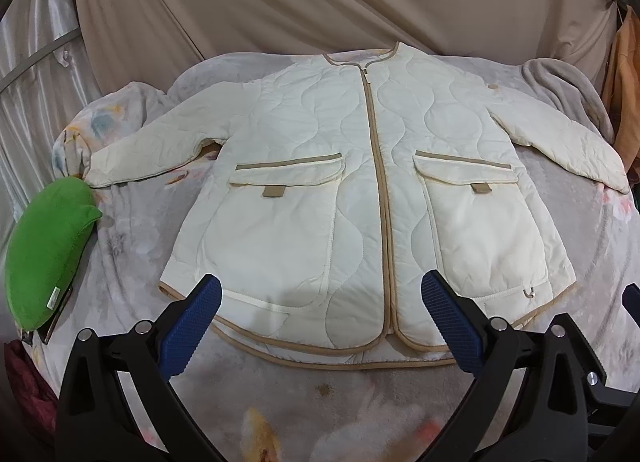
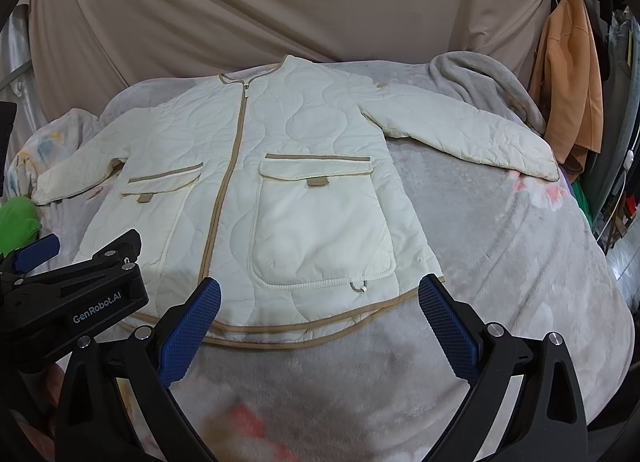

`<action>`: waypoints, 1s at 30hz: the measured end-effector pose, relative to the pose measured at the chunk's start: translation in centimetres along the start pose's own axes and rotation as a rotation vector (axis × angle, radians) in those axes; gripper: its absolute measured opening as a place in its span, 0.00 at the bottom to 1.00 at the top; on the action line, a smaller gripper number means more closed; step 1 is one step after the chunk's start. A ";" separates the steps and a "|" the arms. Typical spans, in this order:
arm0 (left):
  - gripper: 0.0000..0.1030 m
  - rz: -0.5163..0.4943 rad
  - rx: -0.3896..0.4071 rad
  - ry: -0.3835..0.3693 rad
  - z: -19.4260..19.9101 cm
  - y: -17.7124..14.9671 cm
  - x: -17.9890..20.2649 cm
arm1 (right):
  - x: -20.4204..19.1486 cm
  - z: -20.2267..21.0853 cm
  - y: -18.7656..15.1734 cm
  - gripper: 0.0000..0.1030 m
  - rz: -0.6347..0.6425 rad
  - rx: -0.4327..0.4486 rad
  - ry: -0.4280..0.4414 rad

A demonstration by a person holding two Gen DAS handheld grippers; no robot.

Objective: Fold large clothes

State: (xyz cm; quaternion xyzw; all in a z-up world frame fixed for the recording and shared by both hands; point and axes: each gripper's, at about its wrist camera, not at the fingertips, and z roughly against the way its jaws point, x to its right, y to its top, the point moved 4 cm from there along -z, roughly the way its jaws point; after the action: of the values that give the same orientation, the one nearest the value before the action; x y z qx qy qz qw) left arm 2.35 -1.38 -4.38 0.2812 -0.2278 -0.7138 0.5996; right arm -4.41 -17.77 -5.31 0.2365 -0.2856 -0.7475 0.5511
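On the grey floral blanket (image 1: pixel 128 246), a cream quilted jacket (image 1: pixel 304 197) lies flat, front up and zipped, collar toward twelve o'clock and hem toward six, both sleeves spread out to nine and three. Tan trim runs along the zip, hem and the two flap pockets. The left gripper (image 1: pixel 320 318) hovers just above the hem at six o'clock, its blue-padded jaws wide apart and holding nothing. The right gripper (image 2: pixel 320 318) hangs over the hem's right corner, jaws likewise spread and empty; whether either pad brushes the fabric is hard to tell through the fisheye. A green cushion (image 1: pixel 44 254) sits at nine o'clock, just beside the left cuff. An orange garment (image 2: pixel 572 73) hangs at two o'clock, beyond the blanket
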 end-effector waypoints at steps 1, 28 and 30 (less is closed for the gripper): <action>0.95 0.001 0.000 -0.001 0.0 0.0 0.0 | 0.0 0.0 0.0 0.94 -0.001 0.000 -0.001; 0.95 0.000 -0.016 0.006 -0.8 0.5 0.4 | 0.2 -0.4 0.0 0.94 -0.007 -0.006 0.000; 0.95 0.001 -0.017 0.008 -0.8 0.5 0.3 | 0.0 -0.6 0.0 0.94 -0.007 -0.007 0.000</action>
State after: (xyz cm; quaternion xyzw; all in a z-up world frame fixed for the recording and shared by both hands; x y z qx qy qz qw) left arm 3.26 -1.75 -4.70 0.2790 -0.2195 -0.7141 0.6034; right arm -4.02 -17.90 -5.71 0.2357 -0.2820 -0.7505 0.5492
